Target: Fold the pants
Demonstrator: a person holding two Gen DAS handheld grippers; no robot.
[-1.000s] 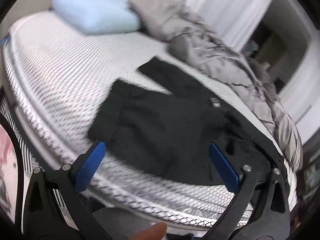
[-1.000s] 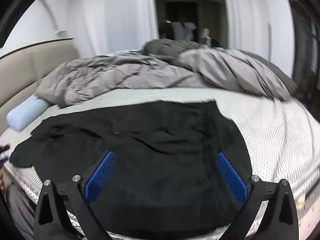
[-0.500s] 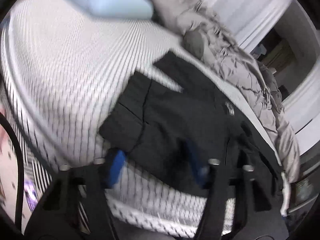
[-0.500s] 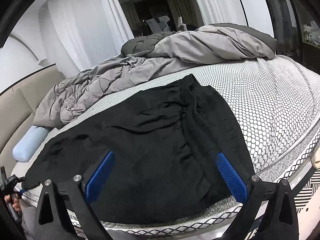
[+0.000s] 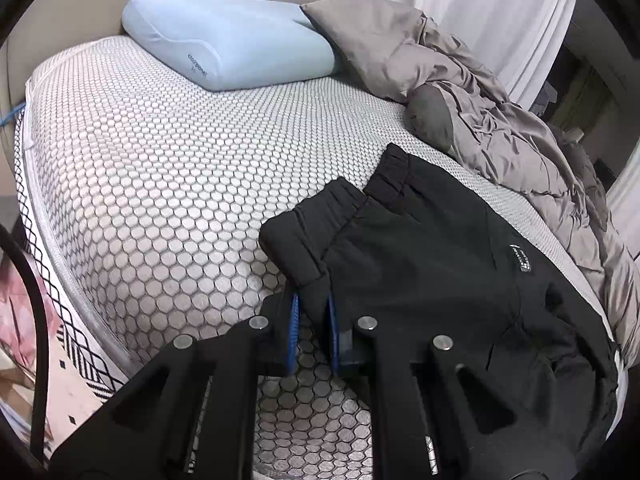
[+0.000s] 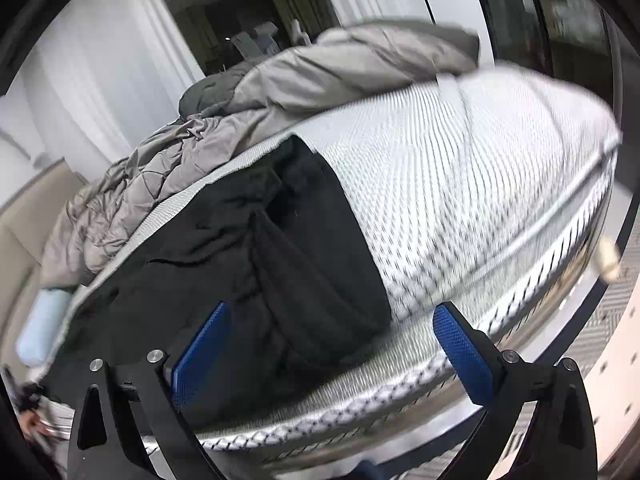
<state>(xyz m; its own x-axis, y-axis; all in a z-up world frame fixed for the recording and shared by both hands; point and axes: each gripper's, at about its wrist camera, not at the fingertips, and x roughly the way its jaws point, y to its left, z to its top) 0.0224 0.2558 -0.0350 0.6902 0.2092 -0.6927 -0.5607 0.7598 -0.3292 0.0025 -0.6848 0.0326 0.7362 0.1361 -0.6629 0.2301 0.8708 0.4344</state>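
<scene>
Honeycomb-patterned mattress (image 5: 160,184) carries the black pants (image 5: 440,264) along its near edge; left gripper (image 5: 313,322) pinches their waistband corner, right gripper (image 6: 328,344) is closing around the cuff end, not yet gripping

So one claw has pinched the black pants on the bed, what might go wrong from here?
The left gripper holds only a thin corner of the pants near the waistband, so the cloth may slip out when pulled.

The right gripper is closing but its pads do not yet press the leg end; it may catch one layer only.

The pants lie near the mattress edge and may slide off.
</scene>
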